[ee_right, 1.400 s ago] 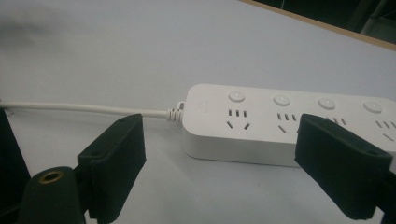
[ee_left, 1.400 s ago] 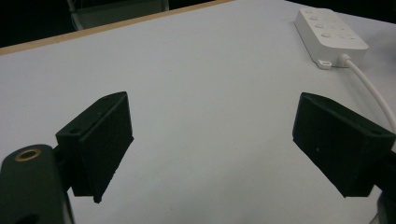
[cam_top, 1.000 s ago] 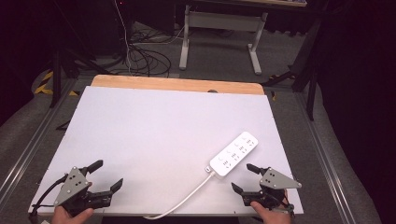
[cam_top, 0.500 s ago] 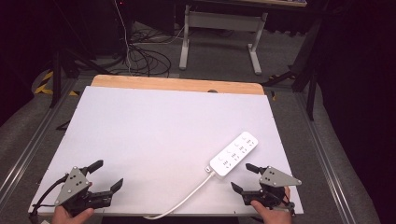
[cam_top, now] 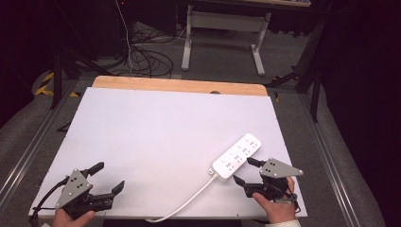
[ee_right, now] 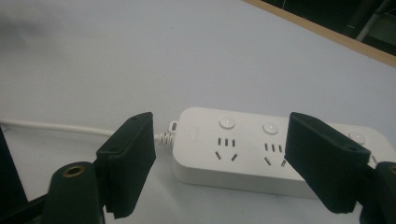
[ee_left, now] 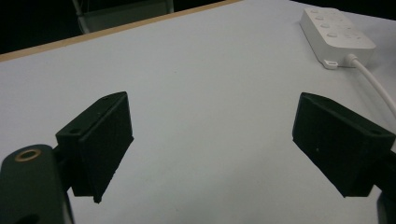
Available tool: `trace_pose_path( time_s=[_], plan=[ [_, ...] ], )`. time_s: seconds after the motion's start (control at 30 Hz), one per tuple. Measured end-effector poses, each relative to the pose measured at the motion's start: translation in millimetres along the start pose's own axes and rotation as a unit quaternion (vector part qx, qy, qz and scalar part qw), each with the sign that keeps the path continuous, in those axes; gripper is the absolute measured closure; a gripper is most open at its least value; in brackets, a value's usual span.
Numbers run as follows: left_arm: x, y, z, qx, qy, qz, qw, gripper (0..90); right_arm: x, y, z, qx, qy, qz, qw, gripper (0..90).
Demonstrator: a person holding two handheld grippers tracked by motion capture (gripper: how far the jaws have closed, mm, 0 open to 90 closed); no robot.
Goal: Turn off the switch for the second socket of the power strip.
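While your right gripper [cam_top: 242, 171] sits just short of the strip [cam_top: 237, 156] — jaws apart, empty — square them across its cord end before closing. Left gripper [cam_top: 108, 177], well left of the strip, is spread too — keep it clear.

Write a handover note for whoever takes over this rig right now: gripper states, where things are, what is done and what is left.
Right gripper: open, nothing held, at the cable end of the white plastic power strip, jaws apart on either side of that end and not touching it.
Left gripper: open, nothing held, over the near left corner of the white table top, well away from the strip.
The strip lies flat and diagonal at the right side; its white cable runs off the near edge.
Done: nothing is grasped yet.
Left: probably close the right gripper on the strip's cable end; what follows cannot be told.
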State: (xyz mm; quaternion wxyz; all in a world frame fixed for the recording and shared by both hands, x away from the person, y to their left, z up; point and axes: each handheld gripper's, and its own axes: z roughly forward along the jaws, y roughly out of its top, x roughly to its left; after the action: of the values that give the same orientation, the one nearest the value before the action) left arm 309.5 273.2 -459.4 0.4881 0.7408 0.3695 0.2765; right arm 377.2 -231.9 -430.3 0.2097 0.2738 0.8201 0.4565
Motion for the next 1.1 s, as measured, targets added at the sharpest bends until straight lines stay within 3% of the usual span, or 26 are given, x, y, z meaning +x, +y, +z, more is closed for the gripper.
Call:
trace_pose_path(
  time_s=[0.37,0.83,1.1],
  plan=[
    [0.1,0.0,0.0,0.001,0.001,0.0,1.0,13.0,-9.0,27.8,11.7,0.008,0.003,-0.006,0.9999,25.5],
    [-0.3,0.0,0.3,0.001,-0.001,-0.003,1.0,13.2,-16.2,42.9,28.1,0.024,0.006,-0.015,0.9996,25.5],
    [-0.3,0.1,0.5,0.004,-0.003,-0.003,1.0,13.3,-25.1,43.9,37.1,0.034,0.011,0.002,0.9994,28.7]
  ],
)
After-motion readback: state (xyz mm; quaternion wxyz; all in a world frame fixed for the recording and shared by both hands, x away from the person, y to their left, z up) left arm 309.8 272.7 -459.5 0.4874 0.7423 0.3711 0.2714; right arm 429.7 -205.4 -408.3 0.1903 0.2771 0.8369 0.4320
